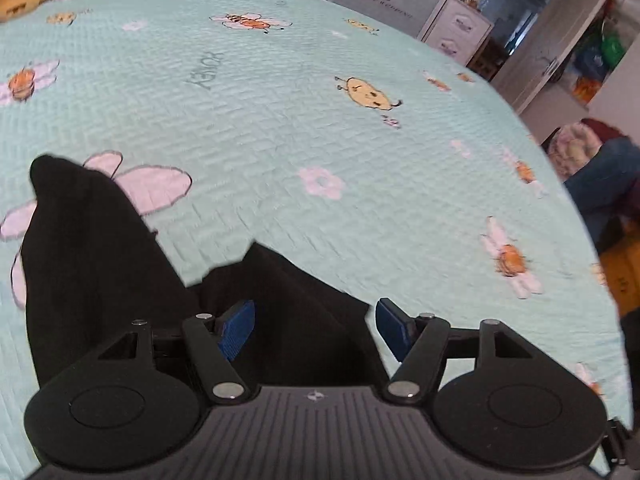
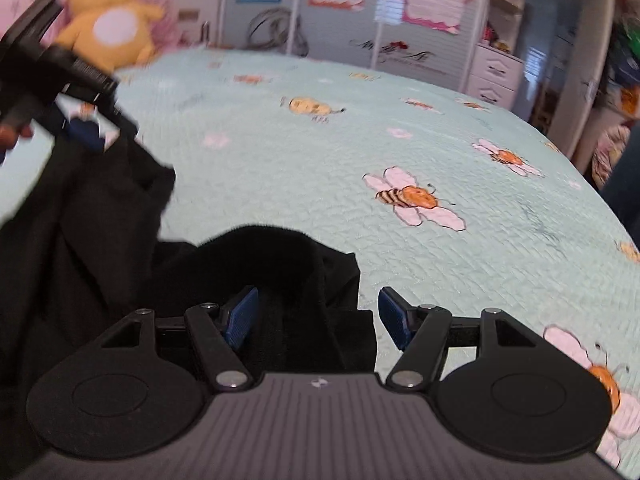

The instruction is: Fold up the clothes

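Lying crumpled on a pale green bedspread (image 1: 304, 128) printed with bees and flowers, a black garment (image 1: 100, 264) is seen from both wrist cameras. Its near edge is cut off by the gripper bodies, and its folds are lost in the dark cloth, so its kind cannot be told.

In the left wrist view, the left gripper (image 1: 316, 330) is held over the cloth with its blue pads (image 1: 238, 332) set well apart; black fabric lies between and below them, but no pad is seen pressing on it.

In the right wrist view, the right gripper (image 2: 318, 320) is likewise spread, with a rumpled hump of the garment (image 2: 280, 264) under the gap and nothing clamped. At the upper left of that view the other gripper is shown blurred, just above a raised part of the cloth; contact there cannot be made out.

A yellow plush toy (image 2: 110, 20) sits at the far end of the bed. Open shelves (image 1: 600, 52) at the right hold blurred, coloured items that cannot be identified.
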Demonstrator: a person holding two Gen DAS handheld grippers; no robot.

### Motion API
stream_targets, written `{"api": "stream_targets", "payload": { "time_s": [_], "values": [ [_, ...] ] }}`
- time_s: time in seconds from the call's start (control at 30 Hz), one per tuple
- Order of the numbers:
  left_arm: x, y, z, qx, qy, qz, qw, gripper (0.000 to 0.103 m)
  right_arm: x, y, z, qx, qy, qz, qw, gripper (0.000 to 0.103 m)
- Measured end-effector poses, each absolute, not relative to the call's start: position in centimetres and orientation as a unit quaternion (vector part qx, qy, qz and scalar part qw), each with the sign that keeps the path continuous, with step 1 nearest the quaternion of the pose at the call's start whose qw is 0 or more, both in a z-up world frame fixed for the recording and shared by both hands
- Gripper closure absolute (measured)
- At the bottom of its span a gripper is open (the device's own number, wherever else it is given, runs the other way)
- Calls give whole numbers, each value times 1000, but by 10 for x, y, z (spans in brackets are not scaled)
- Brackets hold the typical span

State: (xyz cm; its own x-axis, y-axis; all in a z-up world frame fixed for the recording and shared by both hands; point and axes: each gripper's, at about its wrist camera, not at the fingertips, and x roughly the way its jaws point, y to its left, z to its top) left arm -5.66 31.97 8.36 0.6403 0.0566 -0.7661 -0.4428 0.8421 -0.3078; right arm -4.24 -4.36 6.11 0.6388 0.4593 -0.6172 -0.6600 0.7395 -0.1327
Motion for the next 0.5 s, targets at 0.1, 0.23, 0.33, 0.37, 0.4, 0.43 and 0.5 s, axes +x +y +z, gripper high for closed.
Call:
{"api": "stream_targets", "payload": {
  "time_s": [0.1, 0.23, 0.33, 0.37, 0.4, 0.43, 0.5],
  "values": [
    [-36, 322, 70, -209, 416, 167, 869, 32, -36, -36, 54, -174, 292, 325, 882, 38],
    [-8, 322, 44, -173, 461, 193, 849, 37, -30, -26, 44, -174, 300, 324, 881, 82],
    [-11, 303, 41, -99, 456, 186, 864, 63, -33, -28, 45, -165, 294, 306, 890, 96],
    [-20, 299, 45, -94, 446, 179, 872, 83, -36, -32, 47, -158, 288, 302, 895, 97],
    [-31, 299, 52, -101, 430, 173, 880, 92, -39, -36, 52, -151, 280, 295, 901, 97],
    [-42, 298, 58, -108, 415, 167, 888, 95, -43, -42, 59, -144, 269, 285, 909, 97],
    [-67, 304, 79, -129, 368, 178, 903, 98, -51, -55, 74, -128, 248, 264, 923, 97]
  ]
}}
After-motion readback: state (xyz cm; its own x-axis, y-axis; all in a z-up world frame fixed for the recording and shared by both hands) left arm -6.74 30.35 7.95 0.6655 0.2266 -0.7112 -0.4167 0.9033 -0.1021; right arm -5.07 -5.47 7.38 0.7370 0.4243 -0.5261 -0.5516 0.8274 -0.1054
